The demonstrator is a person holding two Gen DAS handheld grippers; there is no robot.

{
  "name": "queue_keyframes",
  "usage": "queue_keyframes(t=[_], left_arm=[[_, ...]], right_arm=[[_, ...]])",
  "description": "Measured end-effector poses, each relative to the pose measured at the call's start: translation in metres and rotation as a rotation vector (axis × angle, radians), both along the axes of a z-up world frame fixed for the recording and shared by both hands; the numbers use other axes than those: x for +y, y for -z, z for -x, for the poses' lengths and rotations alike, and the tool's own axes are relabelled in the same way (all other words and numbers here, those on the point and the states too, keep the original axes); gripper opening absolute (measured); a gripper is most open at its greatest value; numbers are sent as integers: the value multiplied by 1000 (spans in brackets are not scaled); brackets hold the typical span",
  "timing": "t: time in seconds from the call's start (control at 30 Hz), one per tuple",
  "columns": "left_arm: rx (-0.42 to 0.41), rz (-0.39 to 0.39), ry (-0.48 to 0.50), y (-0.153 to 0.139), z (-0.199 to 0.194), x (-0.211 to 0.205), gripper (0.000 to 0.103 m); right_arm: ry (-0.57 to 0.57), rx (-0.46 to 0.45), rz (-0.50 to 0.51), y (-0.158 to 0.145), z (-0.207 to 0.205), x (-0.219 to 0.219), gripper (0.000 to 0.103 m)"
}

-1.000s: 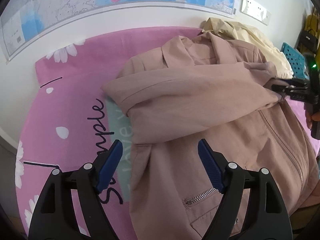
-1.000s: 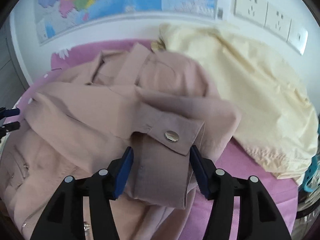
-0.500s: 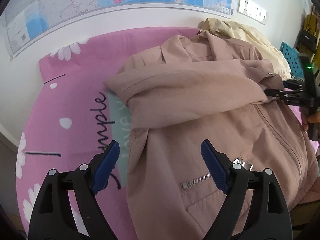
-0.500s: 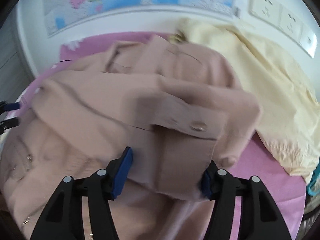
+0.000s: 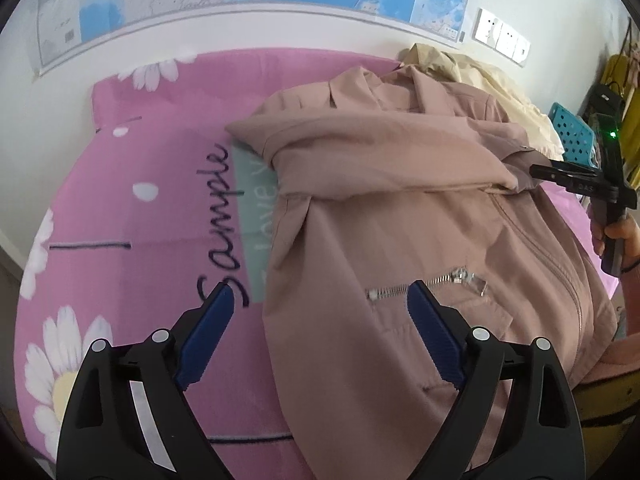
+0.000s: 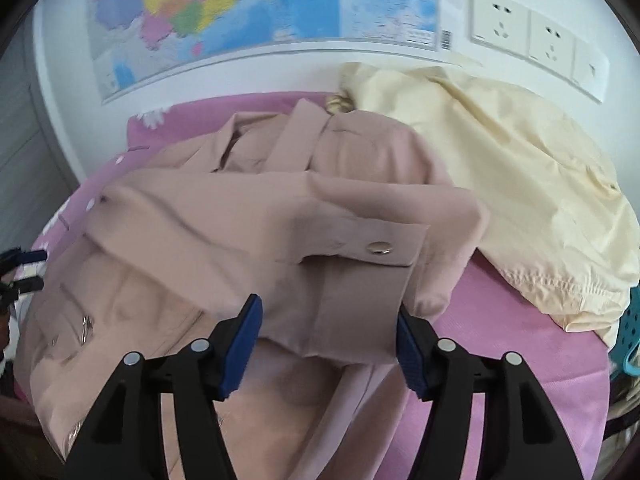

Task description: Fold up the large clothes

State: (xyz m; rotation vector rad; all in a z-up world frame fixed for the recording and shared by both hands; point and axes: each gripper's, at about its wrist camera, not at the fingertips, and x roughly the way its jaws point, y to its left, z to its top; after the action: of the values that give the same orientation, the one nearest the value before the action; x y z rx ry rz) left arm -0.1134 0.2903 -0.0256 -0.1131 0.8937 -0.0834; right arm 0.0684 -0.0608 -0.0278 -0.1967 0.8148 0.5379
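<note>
The pink jacket (image 5: 400, 208) lies flat on a pink sheet (image 5: 132, 200) with daisies and writing on it. It rests front up, with its collar far off near the wall and its bottom edge close to the person. So its long way runs from near to far. One sleeve (image 6: 248, 248) is folded across the chest, from one side to the other. Its cuff (image 6: 352, 296), the one with the shiny snap (image 6: 379, 248), hangs down on the right side.

The right tool (image 6: 328, 340) is right at that cuff. Its jaws have just been opening, and the cuff sits between the blue pads, but the pads do not seem to press it. I think it has let the cuff go.

The left tool (image 5: 320, 328) is wide open too, and its jaws have just been opening. Nothing is held in it. It hangs over the jacket's near left edge, close to the pocket zipper (image 5: 424, 280).

So the left tool is nearer the bottom edge. I think that edge gets picked up next and folded away toward the collar.

A yellow garment (image 6: 520, 184) lies beside the jacket, on its right. A map (image 6: 260, 12) hangs on the wall.
</note>
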Motion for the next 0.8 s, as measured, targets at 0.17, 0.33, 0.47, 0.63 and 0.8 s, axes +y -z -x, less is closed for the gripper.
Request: queue_keyframes(t=[0.17,0.33,0.47,0.63,0.8], left_arm=[[17,36,-5,6,13,7,88],[42,51,-10,14,28,7,89],[49,39,-9,16,36,0,89],[59,38,2,19,44,-9,89],[70,35,5,22,51,-16,89]], right_arm=[[42,89,23,20,-5,-6,67],[56,86,-32,14,7,-21,67],[10,76,-88,4,30,-35,72],[-18,87,-145,-1,57,-51,75],[-35,107,-210,-3,74,-60,78]])
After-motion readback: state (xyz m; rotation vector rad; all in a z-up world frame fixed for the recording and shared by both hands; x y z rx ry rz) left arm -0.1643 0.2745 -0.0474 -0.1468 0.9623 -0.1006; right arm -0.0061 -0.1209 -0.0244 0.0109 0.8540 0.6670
